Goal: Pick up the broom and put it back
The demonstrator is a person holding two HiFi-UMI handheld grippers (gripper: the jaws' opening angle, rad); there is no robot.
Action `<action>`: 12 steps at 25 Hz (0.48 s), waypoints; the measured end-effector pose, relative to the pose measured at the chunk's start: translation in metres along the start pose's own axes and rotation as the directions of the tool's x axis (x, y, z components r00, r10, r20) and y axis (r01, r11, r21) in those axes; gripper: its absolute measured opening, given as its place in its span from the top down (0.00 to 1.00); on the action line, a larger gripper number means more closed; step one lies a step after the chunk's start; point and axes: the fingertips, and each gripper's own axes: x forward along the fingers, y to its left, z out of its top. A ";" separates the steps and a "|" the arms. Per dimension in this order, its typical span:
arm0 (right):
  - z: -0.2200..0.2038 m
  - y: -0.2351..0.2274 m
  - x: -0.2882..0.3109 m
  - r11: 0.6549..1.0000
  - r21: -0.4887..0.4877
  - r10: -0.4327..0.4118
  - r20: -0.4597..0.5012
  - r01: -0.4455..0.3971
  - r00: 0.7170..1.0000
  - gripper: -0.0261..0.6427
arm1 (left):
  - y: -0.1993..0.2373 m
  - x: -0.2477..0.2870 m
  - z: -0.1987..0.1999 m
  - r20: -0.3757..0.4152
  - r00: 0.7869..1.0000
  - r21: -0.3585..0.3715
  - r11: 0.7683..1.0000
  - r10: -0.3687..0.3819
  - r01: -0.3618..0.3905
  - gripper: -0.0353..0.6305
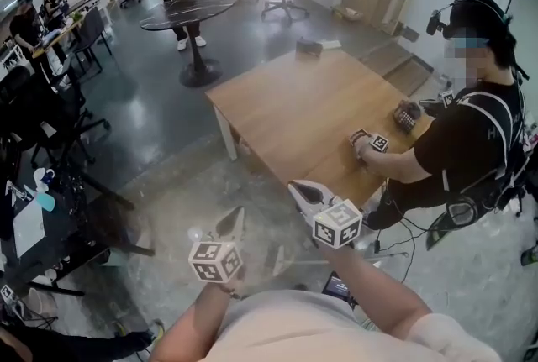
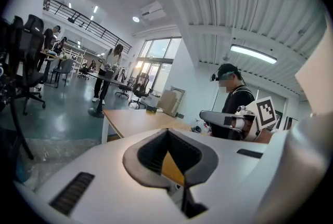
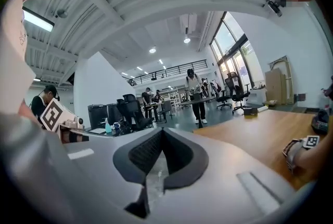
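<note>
I see no broom clearly in any view. In the head view both grippers are raised in front of my chest, over the rough pale floor. My left gripper (image 1: 235,216) points away from me, its jaws together with nothing between them; its own view shows the tips (image 2: 166,132) meeting, the wooden table behind them. My right gripper (image 1: 296,186) is a little higher and to the right, aimed at the table. It is shut and empty, its tips (image 3: 162,132) touching. Each gripper also shows in the other's view: the right gripper (image 2: 210,115) and the left gripper (image 3: 65,127).
A wooden table (image 1: 294,108) stands ahead. A person in black (image 1: 471,142) with a headset leans on its right side, holding marker-cube grippers (image 1: 370,142). A round dark table (image 1: 189,12) and office chairs are farther back. A cluttered desk (image 1: 34,226) and chairs line the left.
</note>
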 end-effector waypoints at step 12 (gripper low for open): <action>0.008 0.012 -0.009 1.000 0.012 0.009 0.014 -0.010 1.000 0.96 | -0.011 -0.013 0.005 0.010 1.000 0.007 1.000 0.007 -0.007 0.94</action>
